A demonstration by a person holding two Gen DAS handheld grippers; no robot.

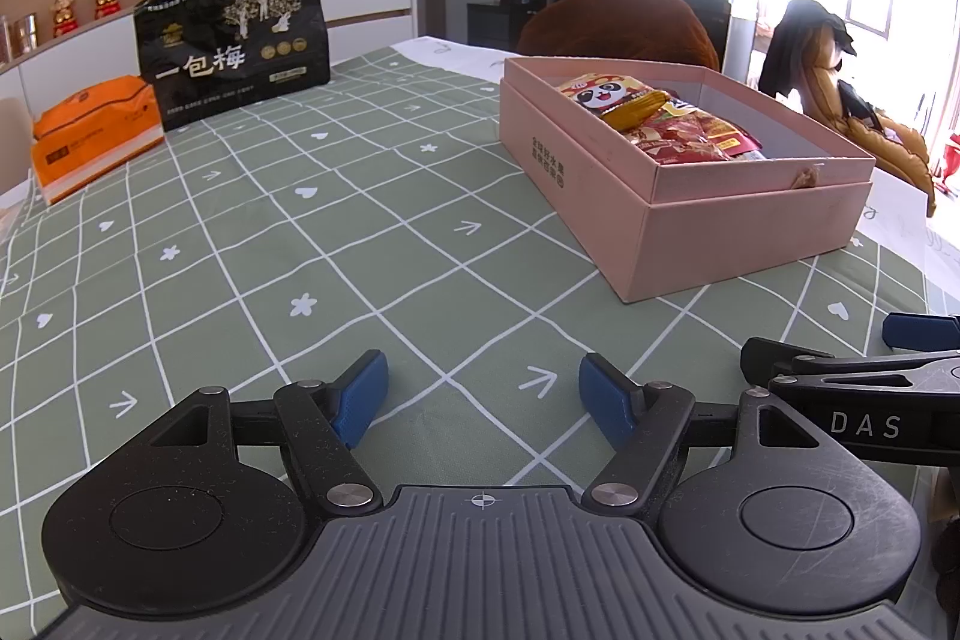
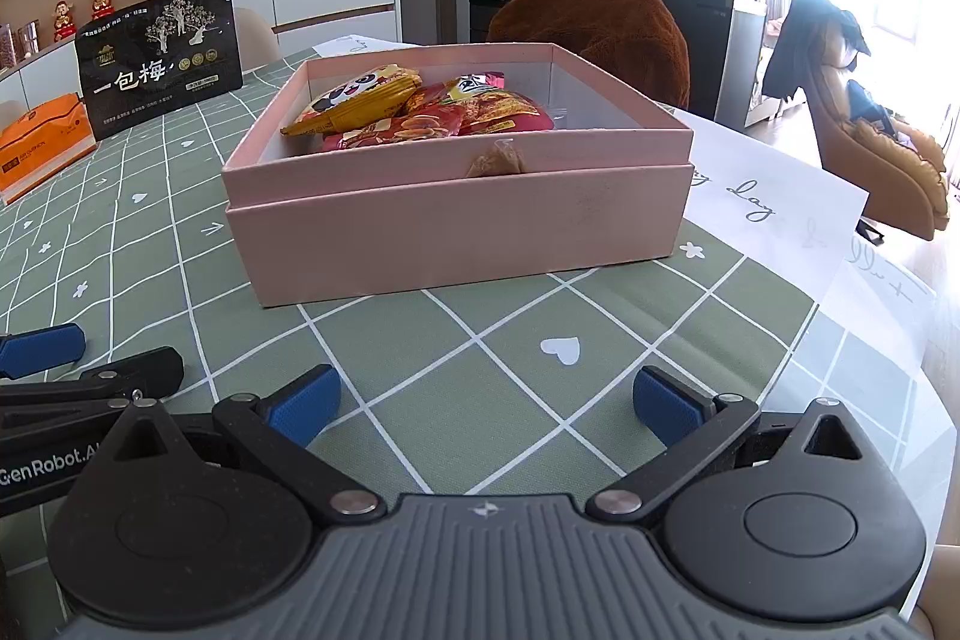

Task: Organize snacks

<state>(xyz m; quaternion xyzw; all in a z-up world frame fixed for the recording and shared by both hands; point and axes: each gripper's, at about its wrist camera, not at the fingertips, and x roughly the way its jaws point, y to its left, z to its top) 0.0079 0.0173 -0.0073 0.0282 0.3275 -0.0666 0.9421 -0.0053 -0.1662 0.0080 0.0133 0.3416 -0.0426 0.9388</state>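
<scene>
Both the left tool (image 1: 483, 403) and right tool (image 2: 485, 406) rest apart and empty at lower frame, the pink box (image 2: 456, 214) at centre holding snack packets (image 2: 420, 115); next, probably reach the black pouch (image 1: 234, 40), upper left.

A pink box (image 2: 456, 220) sits on a green, white-gridded tablecloth (image 2: 510, 340) beside a black pouch (image 2: 159, 52).
</scene>
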